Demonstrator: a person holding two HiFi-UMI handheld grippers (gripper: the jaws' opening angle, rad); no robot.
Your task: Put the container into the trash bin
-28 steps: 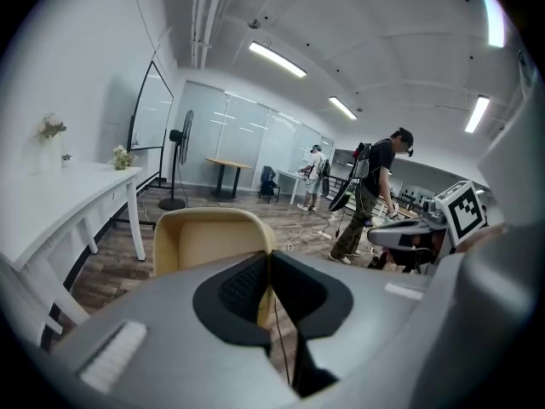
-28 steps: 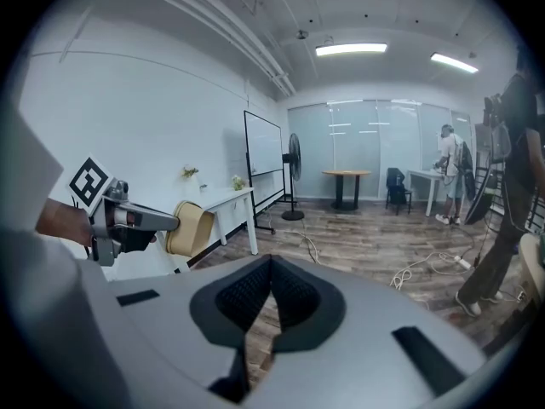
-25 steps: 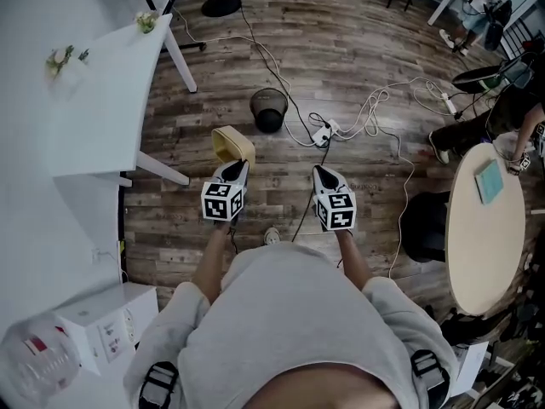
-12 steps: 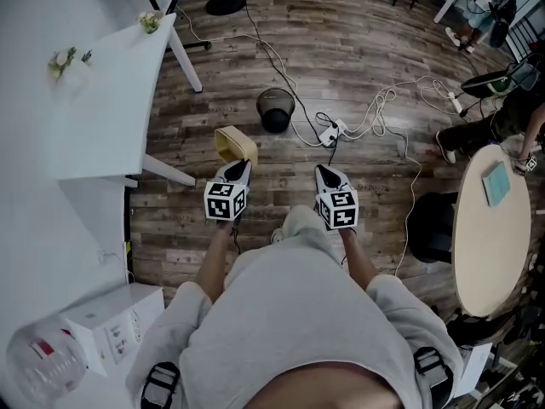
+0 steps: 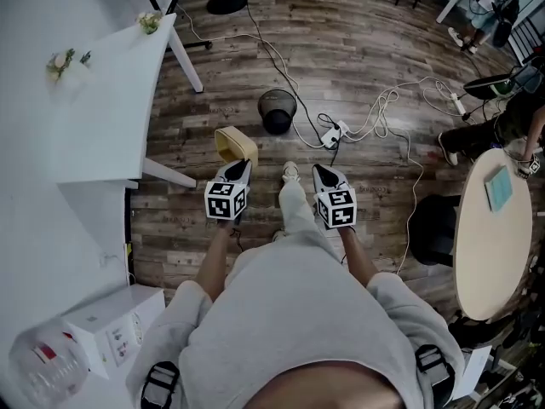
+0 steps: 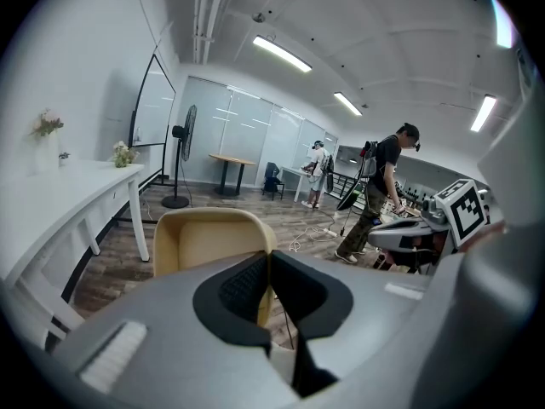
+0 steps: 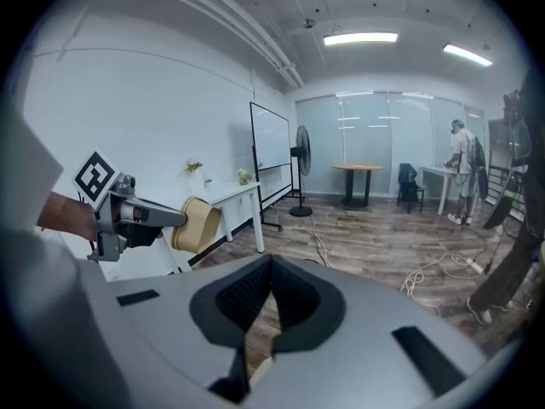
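In the head view a beige open container (image 5: 235,146) is held out over the wooden floor, and my left gripper (image 5: 240,168) is shut on its rim. The left gripper view shows the container (image 6: 209,241) upright, with its wall pinched between the dark pads (image 6: 244,284). A black trash bin (image 5: 278,111) stands on the floor a little ahead and to the right of the container. My right gripper (image 5: 323,174) is level with the left one, shut and empty. Its own view shows its pads (image 7: 251,290) meeting at the tip, and the container (image 7: 196,226) at the left.
A white table (image 5: 94,100) runs along the left. Cables and a power strip (image 5: 328,133) lie just right of the bin. A round beige table (image 5: 490,228) and a black stool (image 5: 433,227) stand at the right. The person's foot (image 5: 290,172) is between the grippers.
The person has stepped forward: a leg and foot have swung up between the grippers, and the bin and the floor have slid slightly nearer. Both grips are the same.
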